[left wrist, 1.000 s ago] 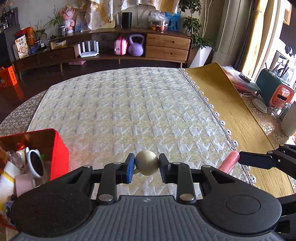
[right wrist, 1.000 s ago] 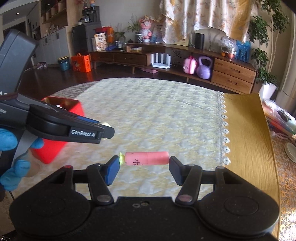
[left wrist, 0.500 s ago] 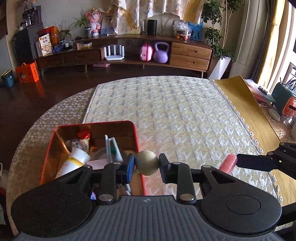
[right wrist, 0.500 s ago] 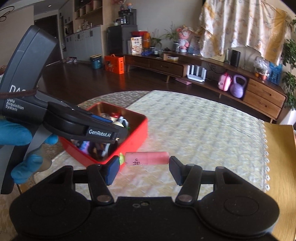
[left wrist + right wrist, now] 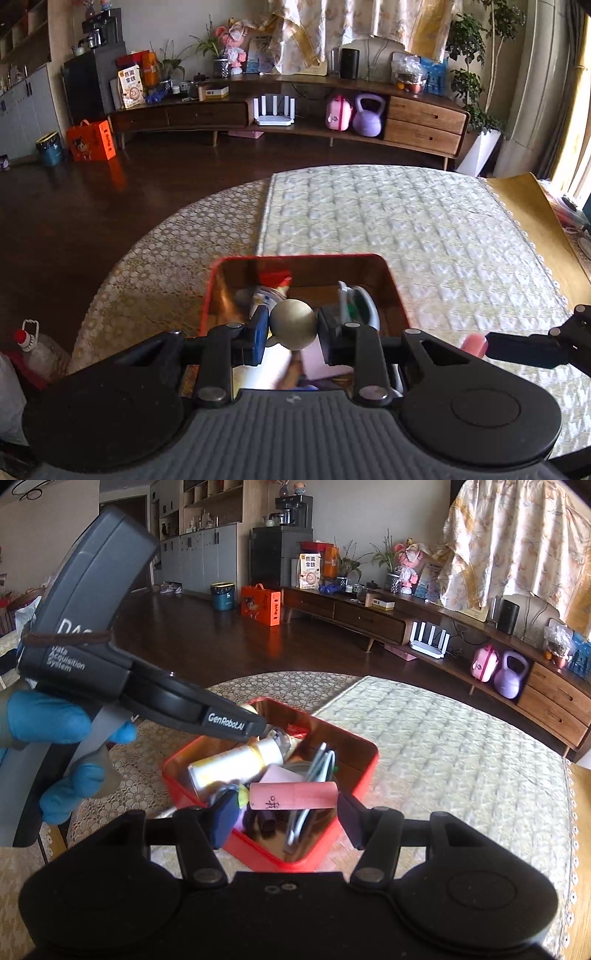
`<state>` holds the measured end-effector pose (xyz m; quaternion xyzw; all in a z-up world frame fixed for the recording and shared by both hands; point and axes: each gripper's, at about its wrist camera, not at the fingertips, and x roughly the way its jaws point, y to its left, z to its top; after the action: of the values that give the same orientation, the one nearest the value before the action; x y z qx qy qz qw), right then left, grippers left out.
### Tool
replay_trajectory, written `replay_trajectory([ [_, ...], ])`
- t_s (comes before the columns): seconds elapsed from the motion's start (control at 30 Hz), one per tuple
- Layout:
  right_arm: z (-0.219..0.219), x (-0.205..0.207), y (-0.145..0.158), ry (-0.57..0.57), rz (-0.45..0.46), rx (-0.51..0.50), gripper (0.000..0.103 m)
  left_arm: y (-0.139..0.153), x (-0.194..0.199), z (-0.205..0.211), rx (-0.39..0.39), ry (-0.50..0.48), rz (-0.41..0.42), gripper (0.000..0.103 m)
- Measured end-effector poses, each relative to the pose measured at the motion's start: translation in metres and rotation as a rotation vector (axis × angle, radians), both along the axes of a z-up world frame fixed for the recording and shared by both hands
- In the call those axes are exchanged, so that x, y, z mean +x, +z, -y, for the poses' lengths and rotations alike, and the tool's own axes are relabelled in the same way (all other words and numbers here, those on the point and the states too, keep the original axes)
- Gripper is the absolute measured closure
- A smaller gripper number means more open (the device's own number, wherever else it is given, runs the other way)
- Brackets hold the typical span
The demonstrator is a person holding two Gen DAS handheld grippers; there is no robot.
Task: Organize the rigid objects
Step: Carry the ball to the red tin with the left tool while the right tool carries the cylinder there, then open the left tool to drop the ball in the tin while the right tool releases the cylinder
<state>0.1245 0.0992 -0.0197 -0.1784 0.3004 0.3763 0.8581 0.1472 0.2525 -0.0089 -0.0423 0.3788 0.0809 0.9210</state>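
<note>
My left gripper is shut on a gold ball and holds it over the red box. My right gripper is shut on a pink tube held crosswise above the same red box. The box holds a white bottle, a pink card, white plates on edge and other small items. The left gripper's body shows in the right wrist view, its tip over the box's far-left corner. The pink tube's end shows in the left wrist view.
The box stands on a round table with a gold dotted cloth and a quilted cream mat. A plastic bottle stands low at the left. A wooden sideboard lines the far wall.
Both grippers have swung left with their loads, from over the quilted mat to above the red box, which now sits centred under them.
</note>
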Motion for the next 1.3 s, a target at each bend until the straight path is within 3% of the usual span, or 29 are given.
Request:
replay_trajectory([
  [0.3, -0.050, 0.028, -0.021, 0.025, -0.015, -0.040, 0.045, -0.015, 0.038, -0.033, -0.006, 0.026, -0.006, 0.075],
  [0.6, -0.074, 0.050, -0.040, 0.047, -0.047, -0.056, 0.045, -0.047, 0.077, -0.040, -0.017, 0.031, -0.055, 0.075],
  [1.3, -0.073, 0.060, -0.054, 0.023, -0.116, -0.064, 0.041, -0.071, 0.085, -0.039, -0.034, 0.018, -0.106, 0.075],
])
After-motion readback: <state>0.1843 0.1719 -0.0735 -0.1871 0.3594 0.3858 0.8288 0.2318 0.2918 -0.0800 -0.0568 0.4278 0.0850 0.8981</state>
